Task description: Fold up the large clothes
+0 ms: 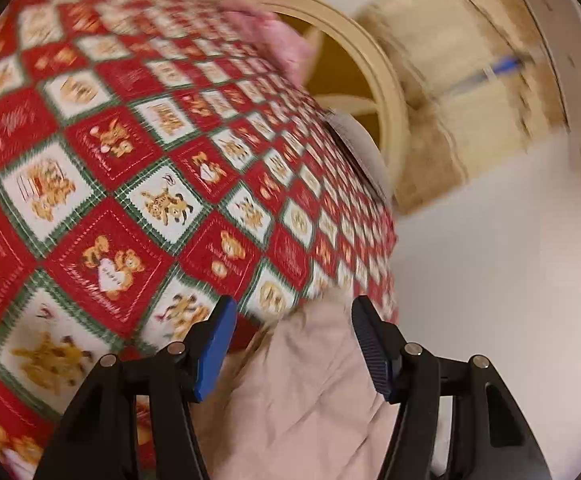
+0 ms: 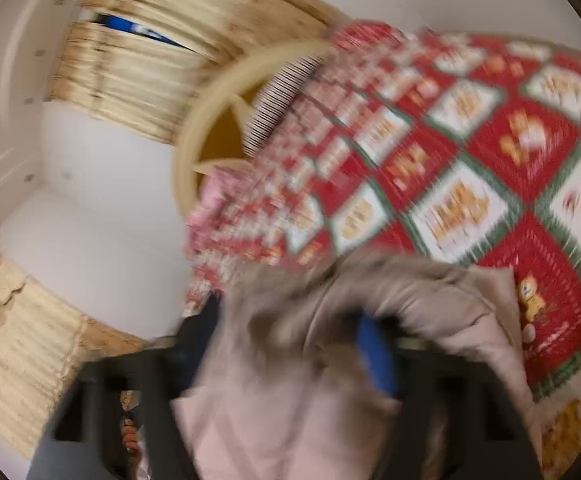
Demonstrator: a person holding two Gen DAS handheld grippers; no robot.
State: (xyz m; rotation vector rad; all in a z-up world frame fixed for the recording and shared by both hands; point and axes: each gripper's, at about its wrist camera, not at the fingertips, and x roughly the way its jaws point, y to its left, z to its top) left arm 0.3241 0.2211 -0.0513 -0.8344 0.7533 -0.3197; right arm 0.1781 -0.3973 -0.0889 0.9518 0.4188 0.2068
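Apparently mid-lift, the right gripper (image 2: 290, 340) clenches the beige padded garment (image 2: 290, 400) over the teddy-print tablecloth (image 2: 470, 160), while the released left gripper (image 1: 293, 346) must next seize a free edge.

A bench under a red, white and green teddy-bear patchwork cloth (image 1: 162, 152) carries a quilted beige padded garment (image 1: 302, 392) at its near edge.

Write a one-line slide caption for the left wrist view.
Open left gripper poised over beige garment beside the red patchwork cloth.
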